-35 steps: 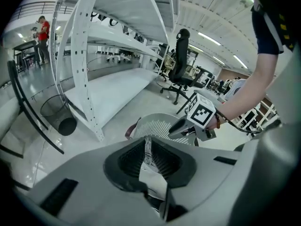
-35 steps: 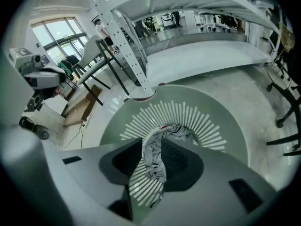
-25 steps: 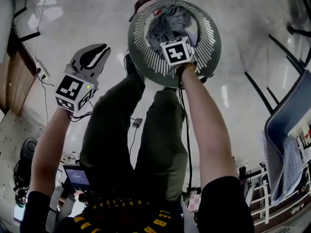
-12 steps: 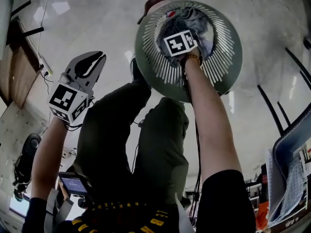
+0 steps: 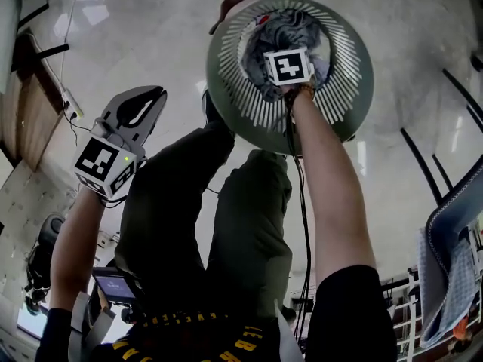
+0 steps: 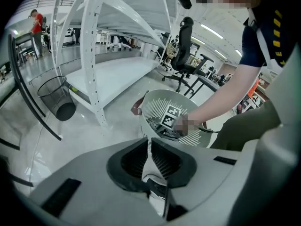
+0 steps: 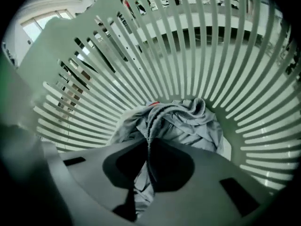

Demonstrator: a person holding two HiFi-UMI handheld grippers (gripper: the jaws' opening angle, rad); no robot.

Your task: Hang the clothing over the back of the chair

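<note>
Right tool (image 7: 149,147) clamped on the crumpled grey clothing (image 7: 188,121) inside the round pale-green slatted plastic basket (image 5: 343,89).
The pale glossy floor (image 5: 151,36) spreads under everything. At the head view's right edge stands the blue-grey padded chair (image 5: 453,217), well apart from the basket, which sits on the floor just ahead of the person's legs (image 5: 226,202). The clothing lies bunched in the basket's bottom, not on the chair. The right tool reaches down into the basket; its jaws have just been closing and pinch a raised fold of the grey fabric. The left tool (image 5: 148,95) hangs beside the basket over bare floor, jaws together, nothing between them.
</note>
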